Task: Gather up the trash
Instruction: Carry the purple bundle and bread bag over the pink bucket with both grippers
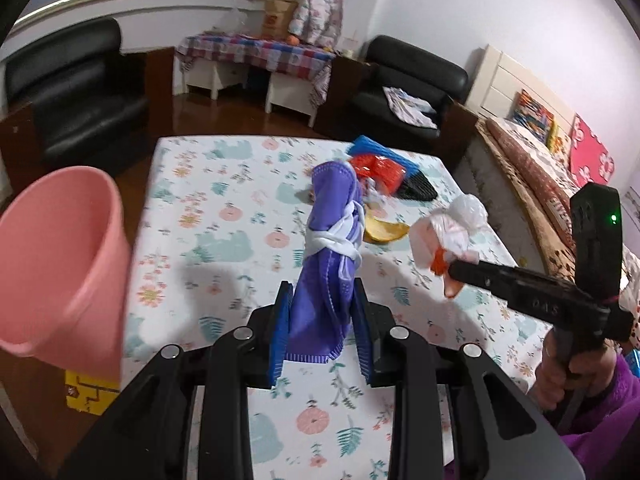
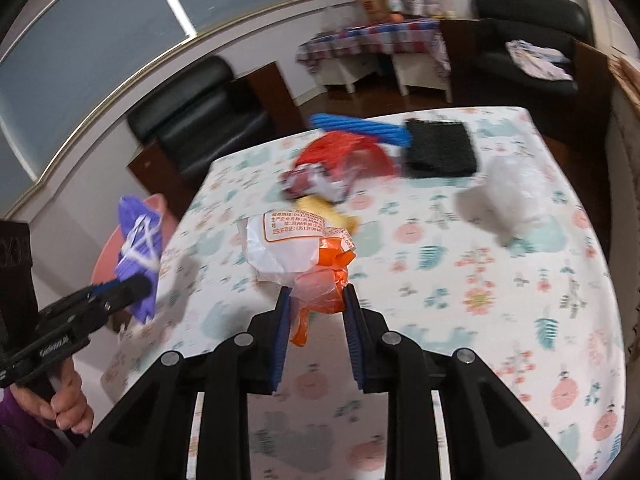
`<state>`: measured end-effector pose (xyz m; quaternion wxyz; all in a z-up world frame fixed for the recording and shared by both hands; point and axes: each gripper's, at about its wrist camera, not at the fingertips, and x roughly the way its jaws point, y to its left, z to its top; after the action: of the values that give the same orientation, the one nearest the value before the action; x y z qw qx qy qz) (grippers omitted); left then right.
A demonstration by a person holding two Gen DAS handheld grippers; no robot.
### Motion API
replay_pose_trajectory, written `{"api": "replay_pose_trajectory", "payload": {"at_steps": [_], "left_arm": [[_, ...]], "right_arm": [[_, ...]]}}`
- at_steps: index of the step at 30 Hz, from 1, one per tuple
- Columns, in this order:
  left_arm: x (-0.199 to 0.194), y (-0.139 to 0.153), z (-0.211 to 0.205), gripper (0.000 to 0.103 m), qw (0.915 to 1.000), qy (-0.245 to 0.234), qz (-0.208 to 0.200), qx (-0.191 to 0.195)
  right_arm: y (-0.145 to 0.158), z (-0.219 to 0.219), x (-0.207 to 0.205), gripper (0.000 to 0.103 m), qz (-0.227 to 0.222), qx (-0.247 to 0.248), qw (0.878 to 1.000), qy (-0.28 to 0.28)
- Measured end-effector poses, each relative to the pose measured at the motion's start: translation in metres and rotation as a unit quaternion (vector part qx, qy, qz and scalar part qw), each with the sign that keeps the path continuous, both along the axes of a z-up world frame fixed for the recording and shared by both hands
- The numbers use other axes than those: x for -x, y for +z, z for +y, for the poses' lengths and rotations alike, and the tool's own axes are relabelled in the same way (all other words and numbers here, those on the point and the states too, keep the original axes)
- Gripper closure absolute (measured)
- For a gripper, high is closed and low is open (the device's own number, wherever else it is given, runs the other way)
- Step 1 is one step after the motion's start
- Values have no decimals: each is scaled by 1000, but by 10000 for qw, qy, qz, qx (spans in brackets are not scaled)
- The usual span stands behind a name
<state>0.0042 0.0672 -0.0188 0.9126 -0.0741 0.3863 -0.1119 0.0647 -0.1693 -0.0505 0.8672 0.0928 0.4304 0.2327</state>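
Observation:
My left gripper (image 1: 322,292) is shut on a purple face mask (image 1: 332,236) wrapped in its white straps, held above the floral table (image 1: 224,216). It also shows in the right wrist view (image 2: 140,248), near the pink bin (image 2: 120,240). The pink bin (image 1: 60,264) stands off the table's left edge. My right gripper (image 2: 316,296) is shut on a white and orange plastic wrapper (image 2: 296,252), held above the table; it also shows in the left wrist view (image 1: 444,236). A red bag (image 2: 344,156), a yellow peel (image 2: 324,208) and a clear plastic bag (image 2: 516,200) lie on the table.
A blue corrugated piece (image 2: 360,126) and a black cloth (image 2: 438,148) lie at the table's far side. Black armchairs (image 1: 76,92) stand beyond the table, and a bed (image 1: 532,160) is to the right. A yellow box (image 1: 88,394) sits under the bin.

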Motion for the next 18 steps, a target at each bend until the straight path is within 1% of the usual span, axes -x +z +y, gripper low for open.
{"api": "replay_pose_trajectory", "payload": {"at_steps": [3,9,14,18], "left_arm": [[9,5,11,74,9996,248,-122,-6],[21,9,33,74,9971,690,-265,168],[27,15,49,74,9948,933,-400,125],[32,18,62,74,9925,1129,-459,115]], "right_arm": [[4,22,6,78,-46,73,9994,335],[12,58,9,78,-158,232,9966,774],[22,92,10,78,-307,324,9919,1191],[30,118,6,78,-408,266,9879,1469]]}}
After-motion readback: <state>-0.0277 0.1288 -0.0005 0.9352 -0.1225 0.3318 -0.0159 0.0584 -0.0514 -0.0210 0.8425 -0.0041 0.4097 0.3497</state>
